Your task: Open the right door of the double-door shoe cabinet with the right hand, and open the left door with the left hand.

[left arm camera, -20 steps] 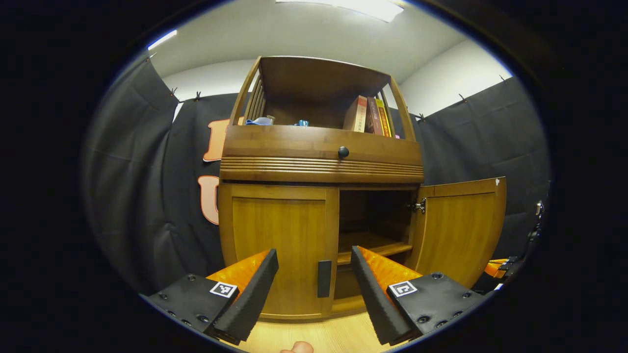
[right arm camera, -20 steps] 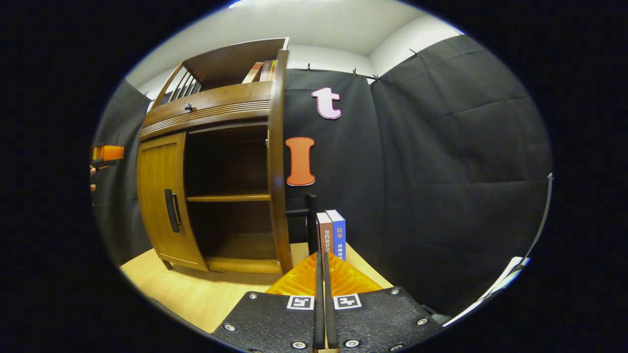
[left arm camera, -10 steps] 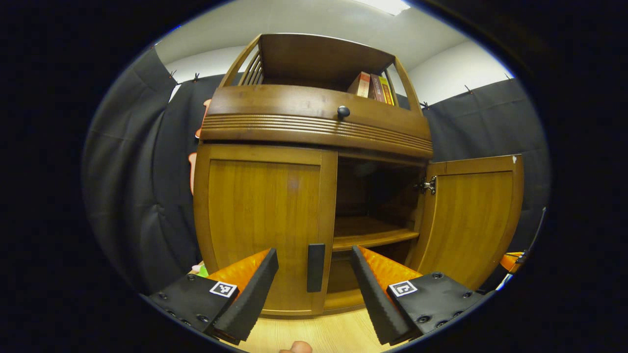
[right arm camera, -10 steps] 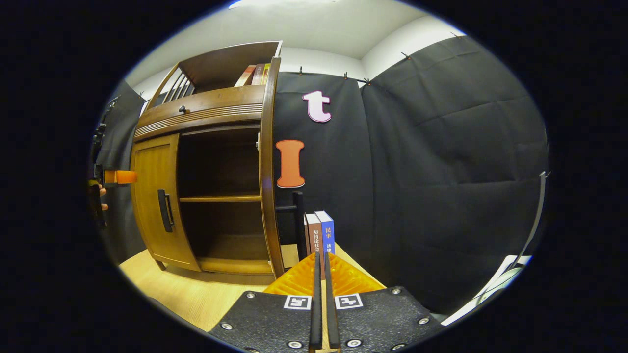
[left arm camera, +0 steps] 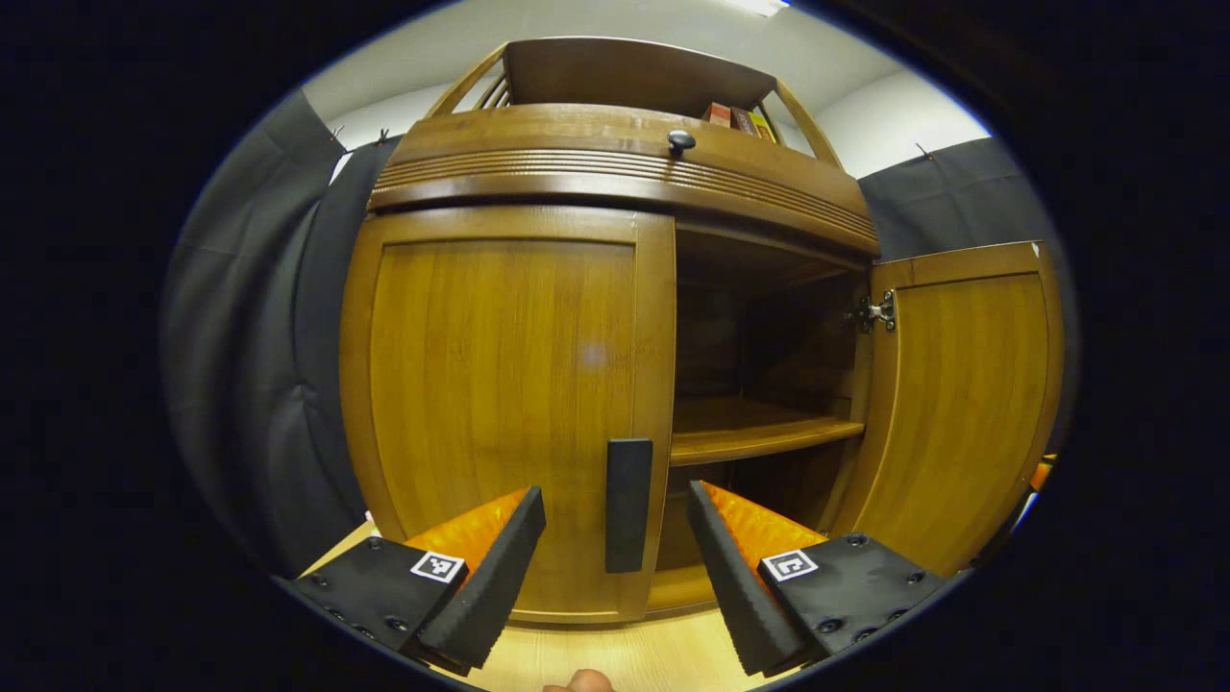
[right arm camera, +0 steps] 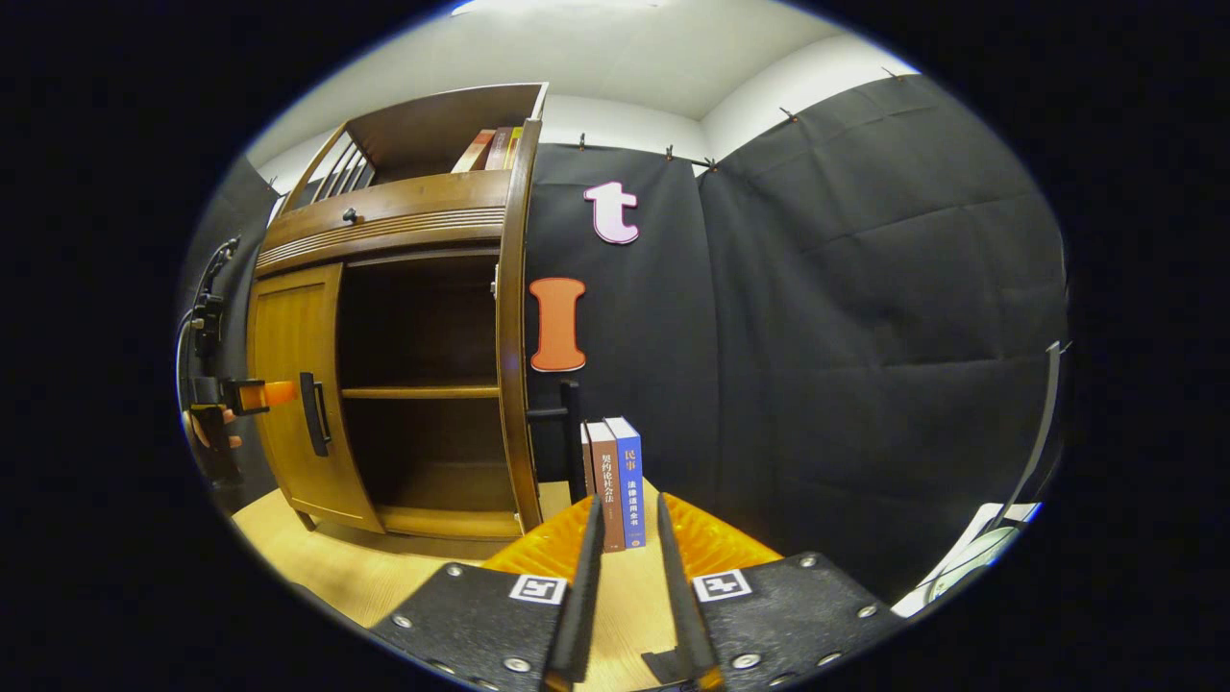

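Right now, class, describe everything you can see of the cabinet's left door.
The left door is a framed panel of glossy, honey-brown wood, upright and shut flush with the cabinet. A dark vertical bar handle sits low on its inner edge, beside the open compartment. The left claw is open, its fingers either side of the handle without touching it. In the right gripper view the door also appears closed.

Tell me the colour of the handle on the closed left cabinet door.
Black: the flat vertical bar handle on the closed wooden left door, best in the left gripper view.
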